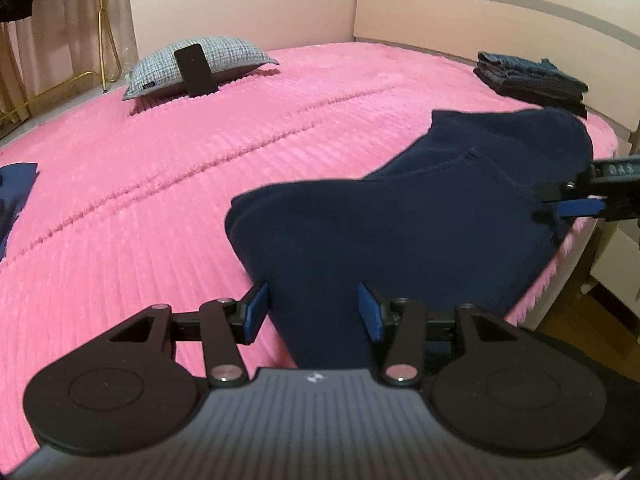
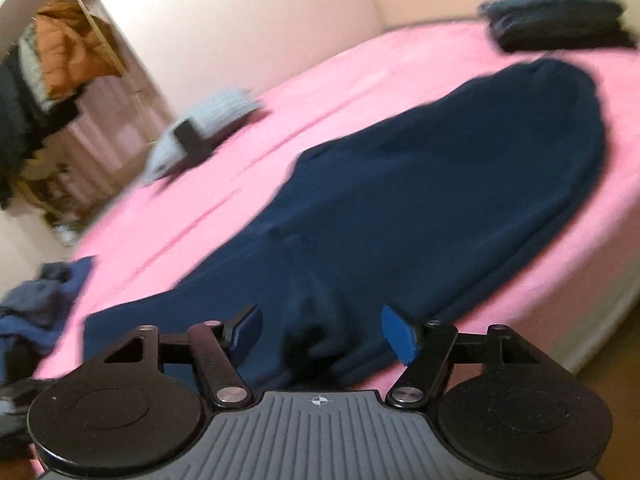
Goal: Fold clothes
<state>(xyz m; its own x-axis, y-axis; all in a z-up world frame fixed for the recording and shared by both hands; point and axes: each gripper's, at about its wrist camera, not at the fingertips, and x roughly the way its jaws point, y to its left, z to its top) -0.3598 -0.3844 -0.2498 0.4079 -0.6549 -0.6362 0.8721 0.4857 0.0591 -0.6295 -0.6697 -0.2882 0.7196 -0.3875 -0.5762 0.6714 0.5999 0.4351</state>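
A navy garment [image 1: 420, 208] lies spread over the right side of the pink bed [image 1: 160, 184], reaching toward the folded pile. Its near end runs as a thick bunch between the blue pads of my left gripper [image 1: 313, 312], which is shut on it. In the right wrist view, which is blurred, the same navy garment [image 2: 440, 168] stretches away from my right gripper [image 2: 324, 332]. That gripper's pads stand wide apart, with a rumpled hump of cloth between them and not pressed. The right gripper [image 1: 560, 200] also shows at the garment's right edge, near the bed's side.
A stack of folded dark clothes [image 1: 532, 78] sits at the far right corner. A grey pillow [image 1: 200, 64] with a black phone [image 1: 196, 70] leaning on it lies at the back left. Loose blue clothes [image 2: 36, 308] lie at the left. A clothes rack [image 2: 60, 64] stands beyond the bed.
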